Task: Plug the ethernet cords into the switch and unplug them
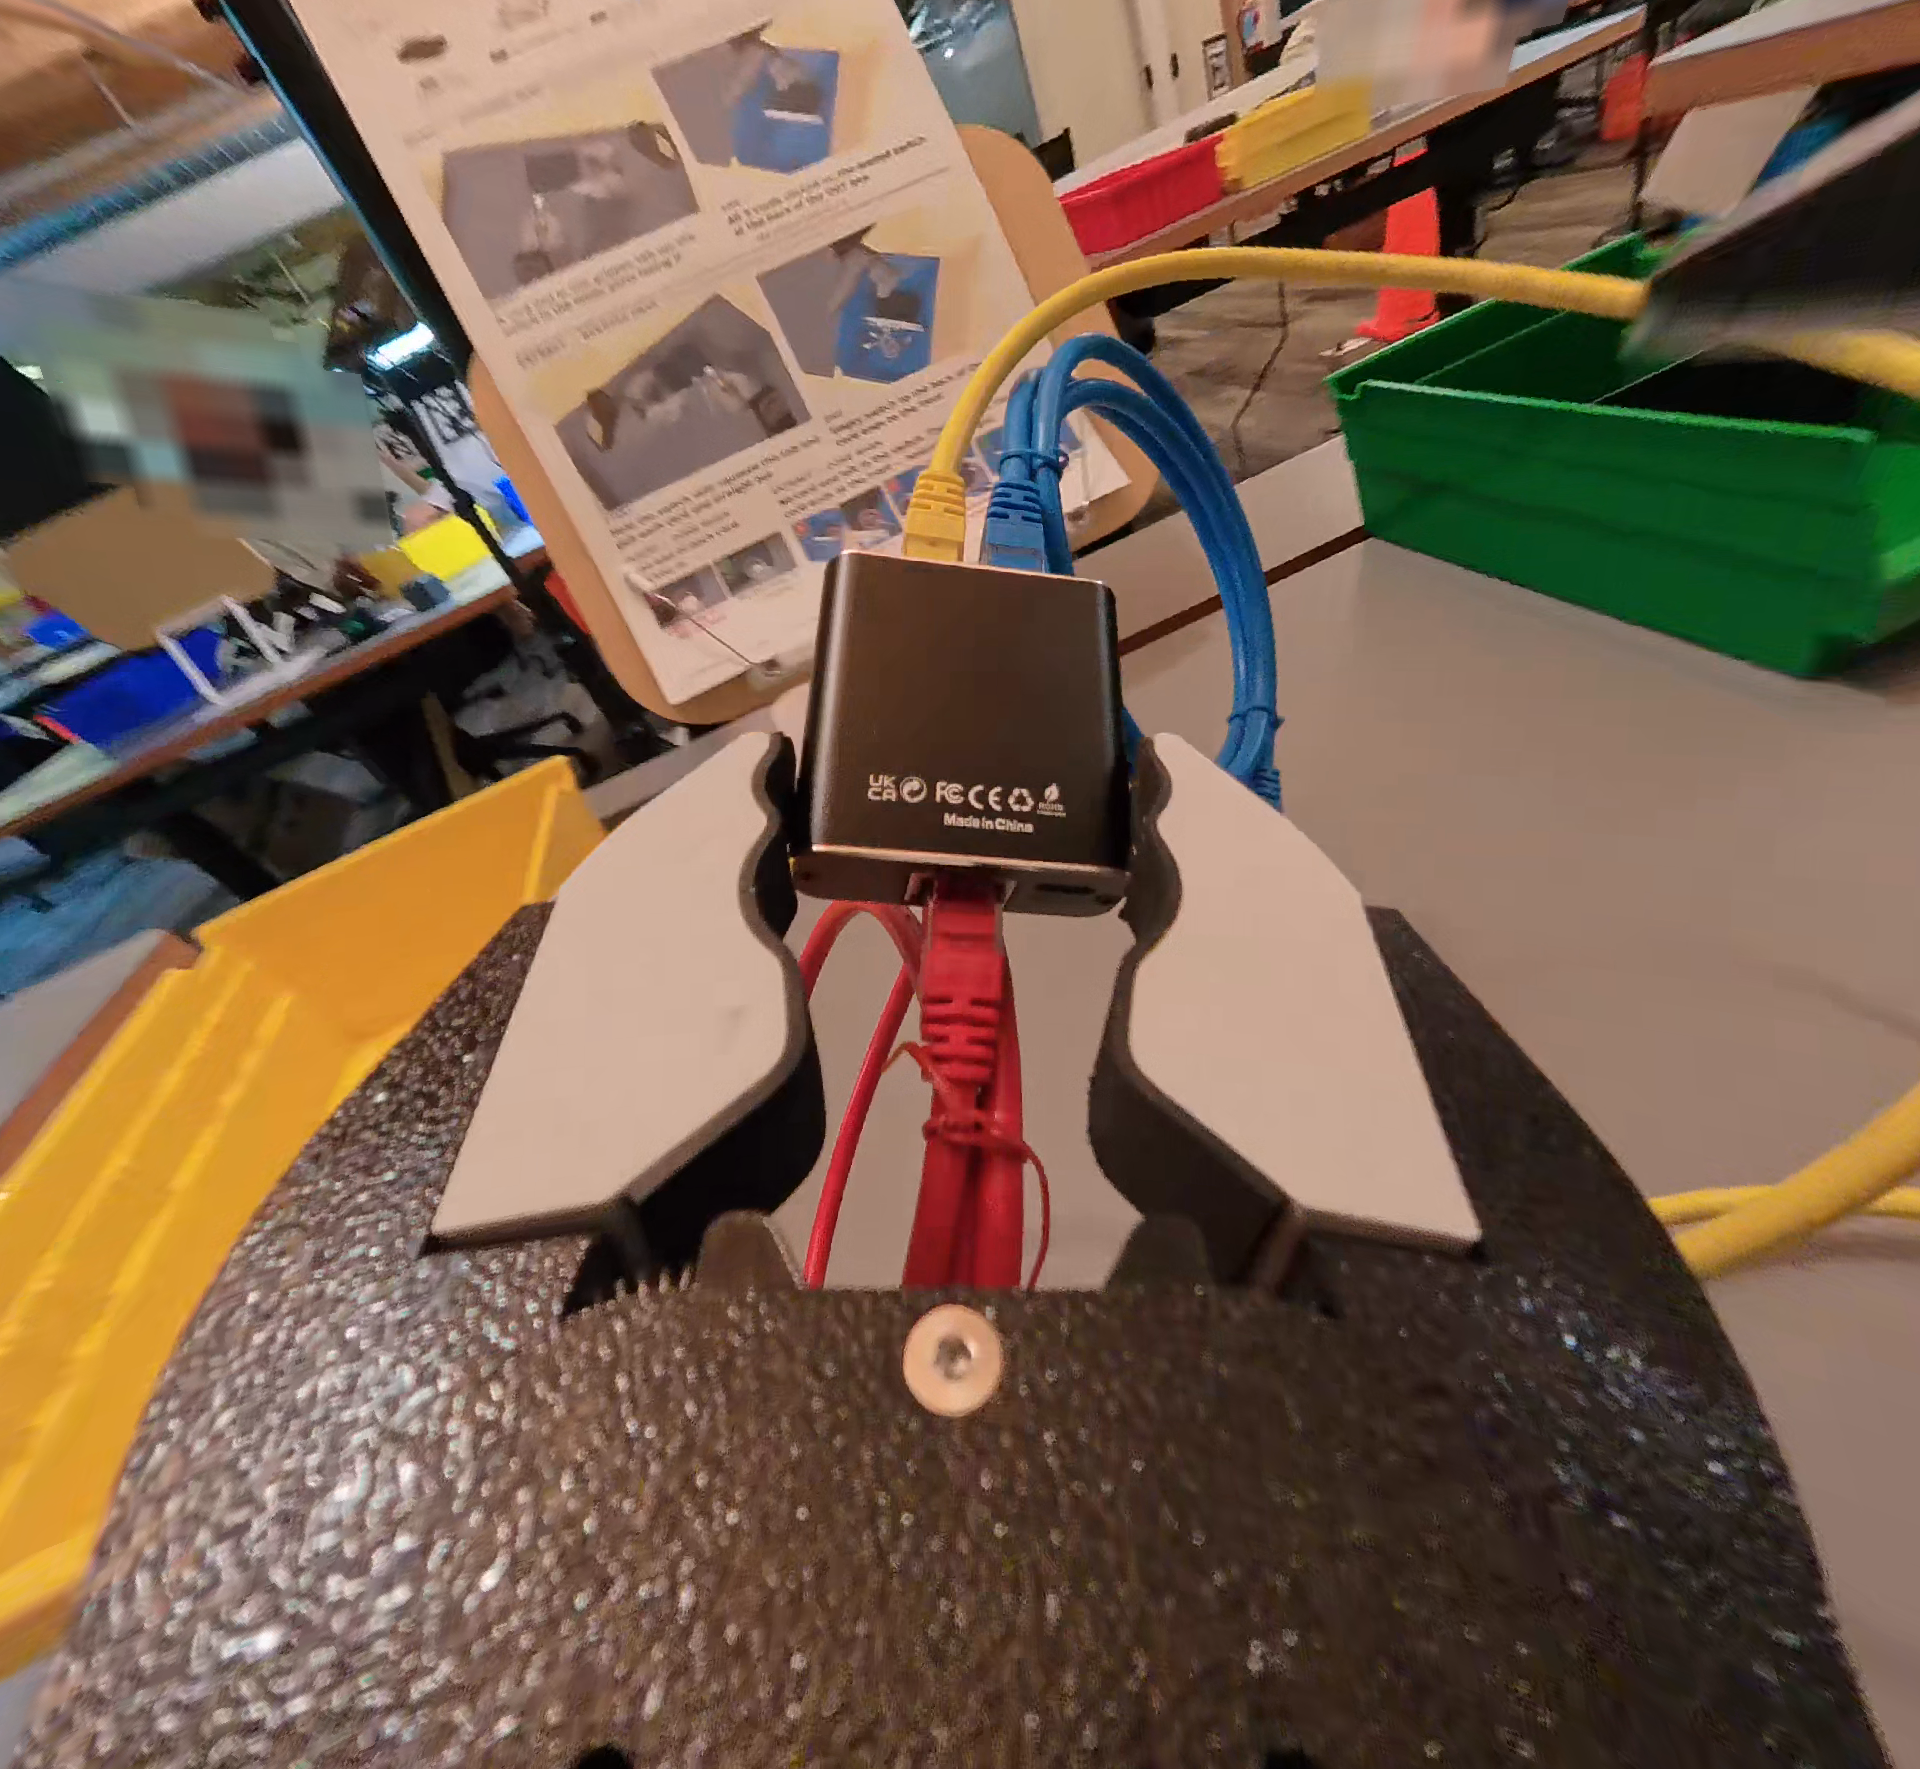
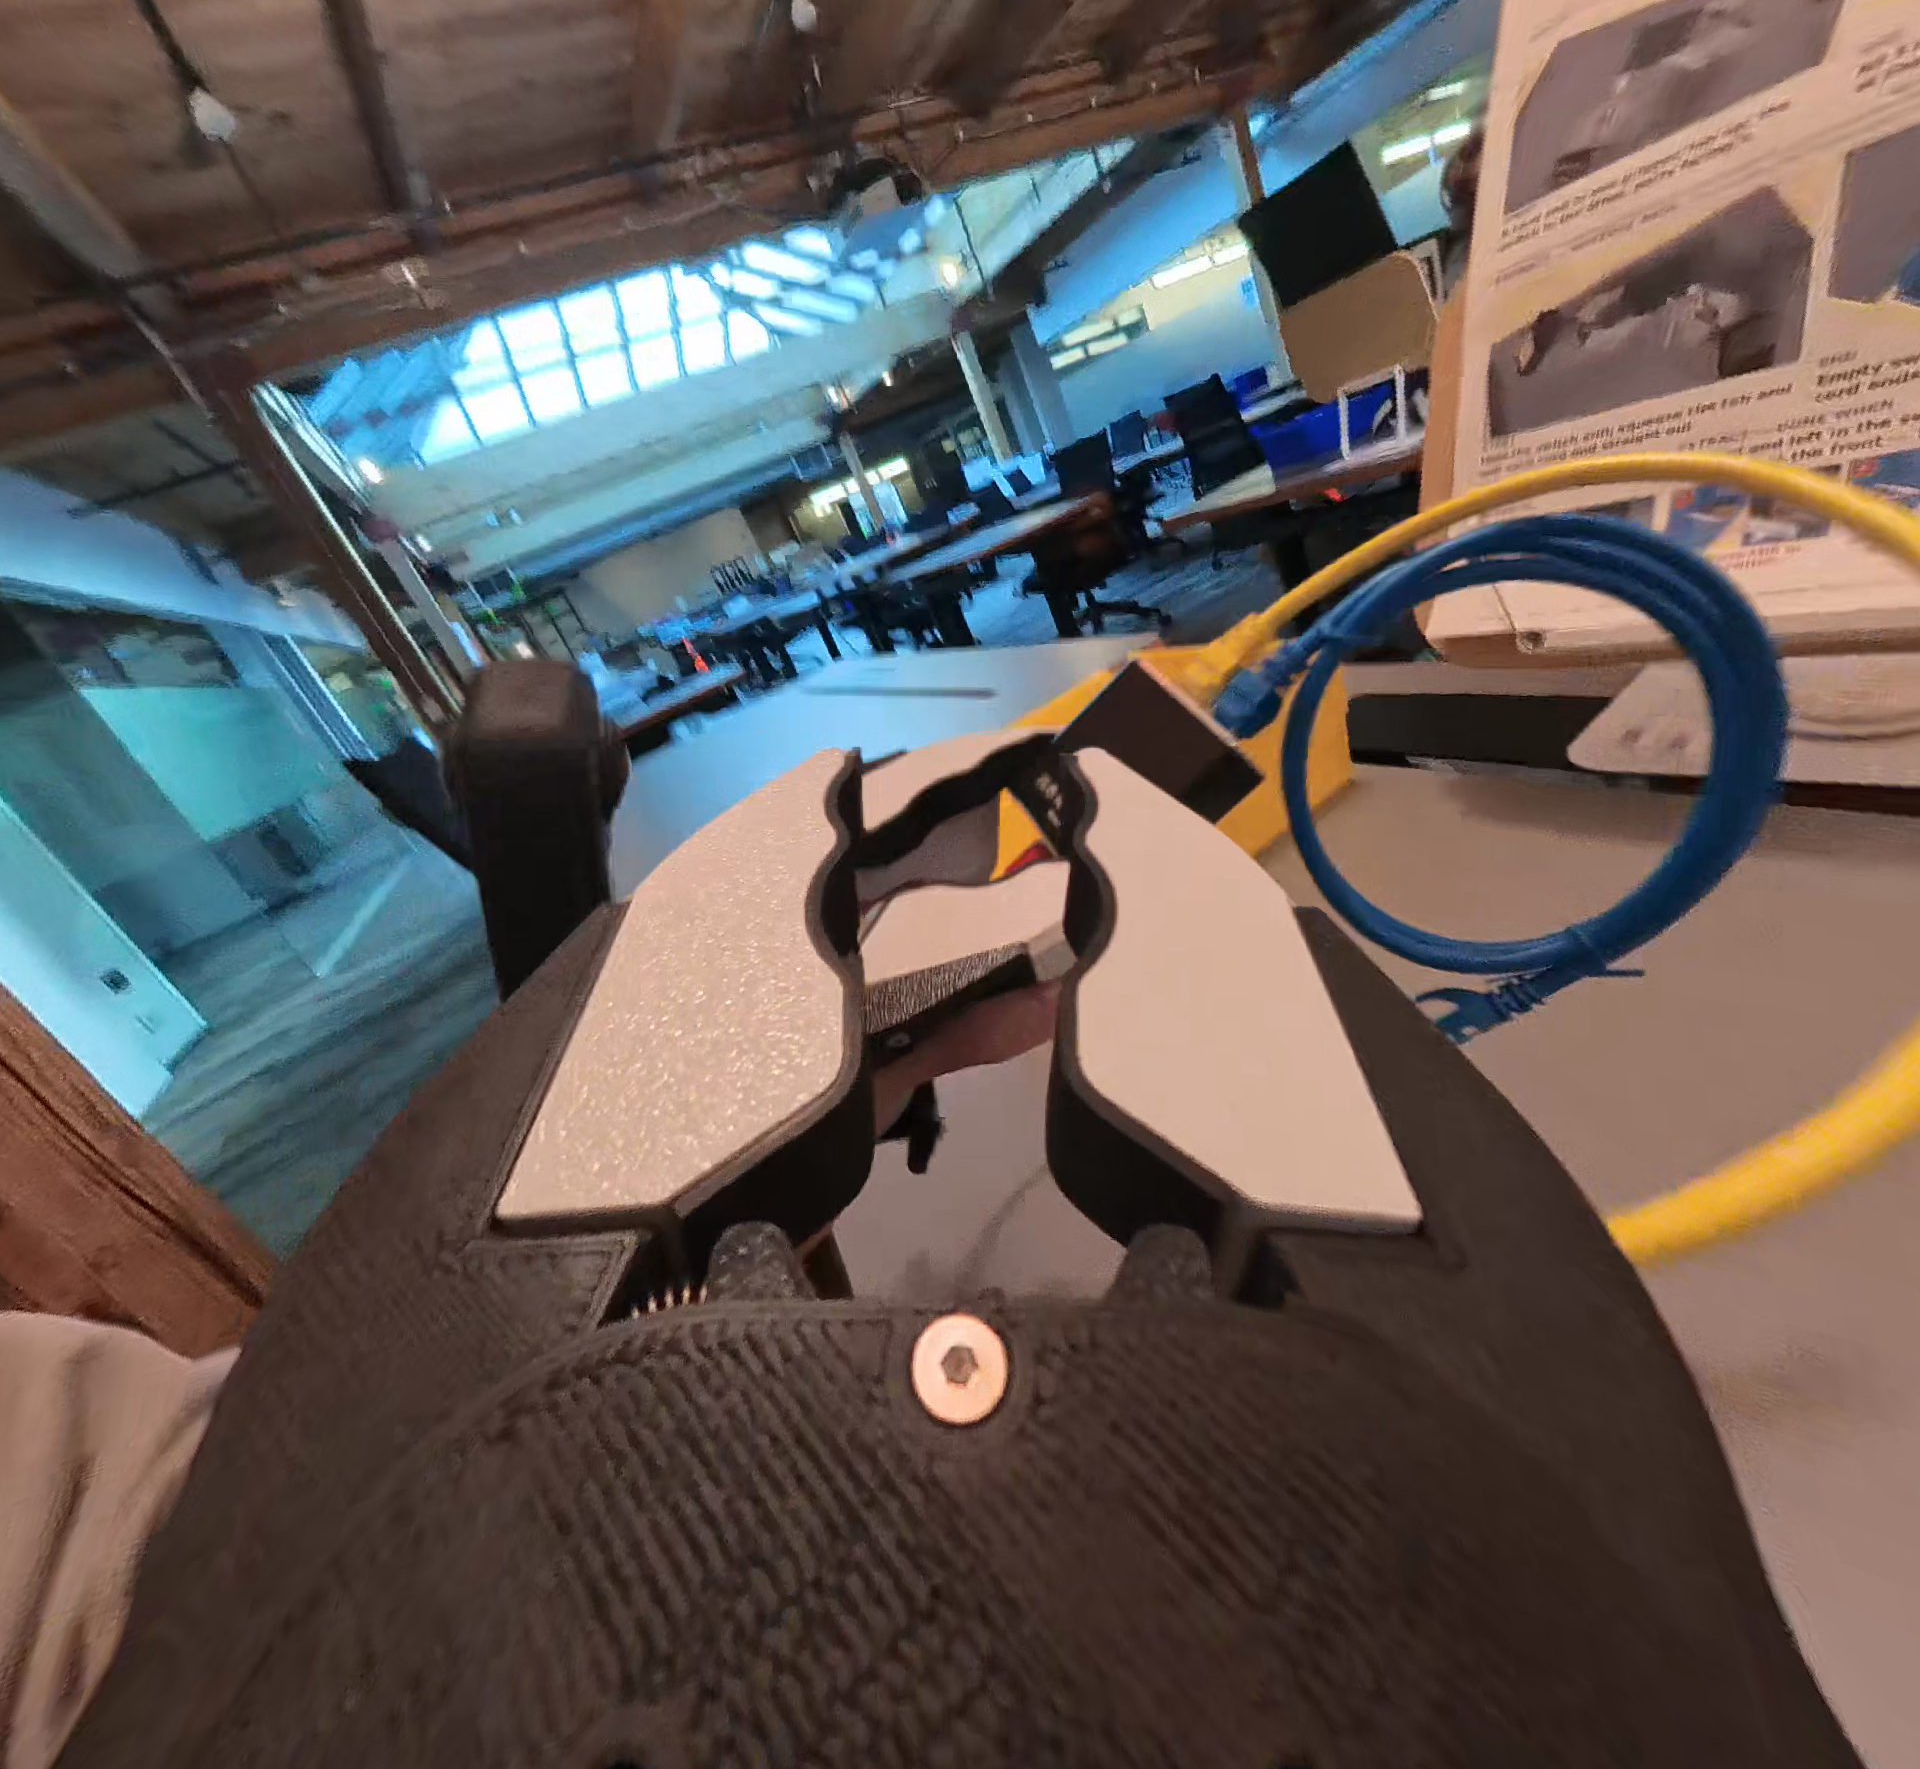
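In the left wrist view my left gripper [image 1: 961,763] is shut on a black switch [image 1: 961,701] and holds it above the grey table. A red ethernet cord [image 1: 961,992] is plugged into the switch's near face. A yellow cord [image 1: 935,514] and a blue cord [image 1: 1013,524] are plugged into its far face. My right gripper [image 2: 964,774] is open and empty, close beside the left gripper [image 2: 951,919]. The switch [image 2: 1153,732], the coiled blue cord [image 2: 1621,930] and the yellow cord [image 2: 1766,1179] lie ahead and to its right. The right gripper also shows blurred in the left wrist view [image 1: 1787,265].
A green bin [image 1: 1610,493] stands at the right of the grey table [image 1: 1507,888]. A yellow bin [image 1: 260,1044] is at the left. An instruction board [image 1: 665,265] stands upright behind the switch. Other tables and bins fill the room beyond.
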